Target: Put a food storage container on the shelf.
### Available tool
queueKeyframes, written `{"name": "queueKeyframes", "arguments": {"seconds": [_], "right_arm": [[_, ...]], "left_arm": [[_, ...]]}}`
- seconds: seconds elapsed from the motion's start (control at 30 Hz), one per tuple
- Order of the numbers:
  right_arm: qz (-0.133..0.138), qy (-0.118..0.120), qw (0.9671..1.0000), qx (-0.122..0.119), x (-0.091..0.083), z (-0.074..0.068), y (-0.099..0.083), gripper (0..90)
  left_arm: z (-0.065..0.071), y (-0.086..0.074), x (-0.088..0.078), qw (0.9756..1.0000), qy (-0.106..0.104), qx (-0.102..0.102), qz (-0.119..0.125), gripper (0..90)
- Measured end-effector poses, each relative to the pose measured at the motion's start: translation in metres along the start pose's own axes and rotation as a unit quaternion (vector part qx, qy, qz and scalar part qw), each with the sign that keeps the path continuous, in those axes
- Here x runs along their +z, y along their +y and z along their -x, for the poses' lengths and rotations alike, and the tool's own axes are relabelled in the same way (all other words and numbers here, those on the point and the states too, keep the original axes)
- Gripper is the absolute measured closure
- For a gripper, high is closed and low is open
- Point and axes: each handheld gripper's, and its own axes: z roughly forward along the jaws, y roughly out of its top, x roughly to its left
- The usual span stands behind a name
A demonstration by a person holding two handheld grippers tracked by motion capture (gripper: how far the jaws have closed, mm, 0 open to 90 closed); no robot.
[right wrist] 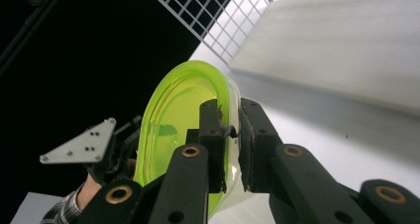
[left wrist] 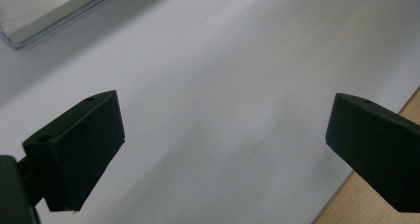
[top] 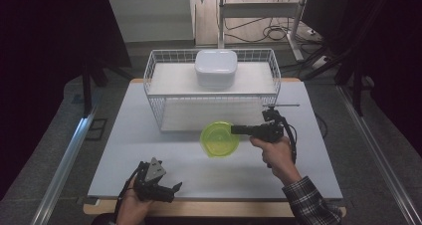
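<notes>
On our white tabletop [top: 149, 150] in a dark room, right tongs [top: 234, 130] pinch the green bowl [top: 219, 139]; left tongs [top: 175, 187] gape empty.

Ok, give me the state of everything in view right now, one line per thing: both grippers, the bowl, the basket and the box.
Right gripper: jaws shut on the bowl's rim.
Translucent green plastic bowl: held off the table, tilted on edge.
Left gripper: jaws open, nothing between them, low over the table.
White wire basket: upright at the table's far side.
White lidded plastic box: closed, resting on the basket's shelf.
</notes>
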Motion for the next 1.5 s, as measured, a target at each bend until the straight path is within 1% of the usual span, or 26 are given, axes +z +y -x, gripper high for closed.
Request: {"name": "queueKeyframes", "arguments": {"seconds": [0.37,0.7,0.87,1.17,1.4,1.5], "right_arm": [[0.033,-0.003,0.9993,-0.015,-0.019,-0.015,0.032,81.6],[0.06,-0.004,0.998,-0.019,-0.035,-0.027,0.057,81.6],[0.068,-0.003,0.9974,-0.022,-0.04,-0.033,0.069,81.6],[0.086,0.0,0.9961,-0.021,-0.044,-0.044,0.091,81.6],[0.1,0.0,0.9948,-0.02,-0.042,-0.054,0.111,81.6],[0.106,-0.004,0.994,-0.024,-0.04,-0.06,0.119,81.6]], "left_arm": [[-0.001,0.0,0.001,1.0,0.001,0.0,-0.004,1.4],[-0.001,-0.001,0.001,1.0,-0.001,-0.004,-0.002,1.2],[-0.002,-0.001,0.001,1.0,-0.001,-0.008,0.0,1.2],[-0.002,-0.001,0.002,0.9999,-0.003,-0.01,-0.001,1.1],[-0.002,-0.001,0.002,0.9999,-0.004,-0.01,-0.004,1.2],[-0.002,-0.001,0.002,0.9999,-0.004,-0.01,-0.004,1.2]]}}
